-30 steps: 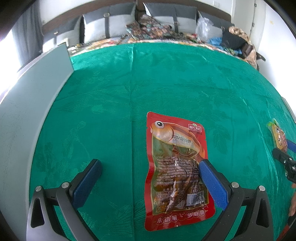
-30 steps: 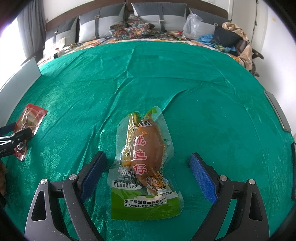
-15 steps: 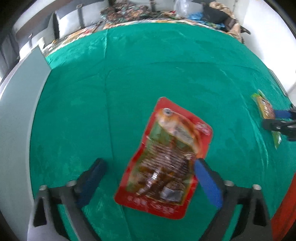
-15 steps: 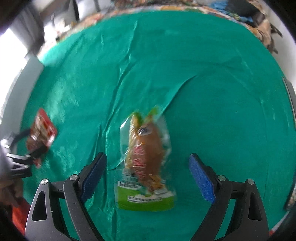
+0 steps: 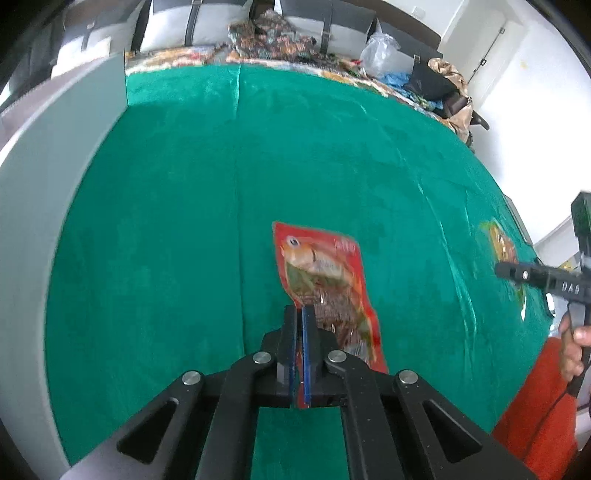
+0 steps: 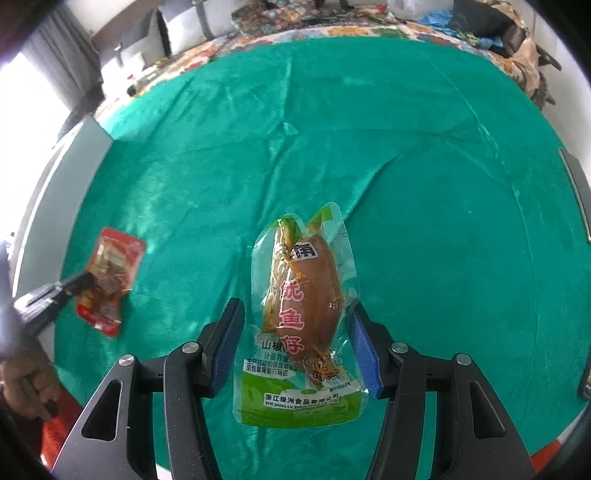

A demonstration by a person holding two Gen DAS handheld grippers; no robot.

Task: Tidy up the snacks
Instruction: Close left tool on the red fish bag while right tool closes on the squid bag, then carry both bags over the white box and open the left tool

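Observation:
A red fish snack packet hangs from my left gripper, whose blue pads are shut on its near edge, above the green cloth. The same packet shows at the left of the right wrist view, held by the left gripper. A clear and green squid snack packet lies between the pads of my right gripper, which are partly closed around its sides with small gaps showing. That packet shows at the right of the left wrist view beside the right gripper.
A green cloth covers the table. A grey bin wall stands along the left edge, also seen in the right wrist view. A dark tray edge lies at the right. Cushions and clutter sit beyond the far edge.
My left gripper has shut on the red packet's edge and lifted it. My right gripper has narrowed from wide open around the squid packet.

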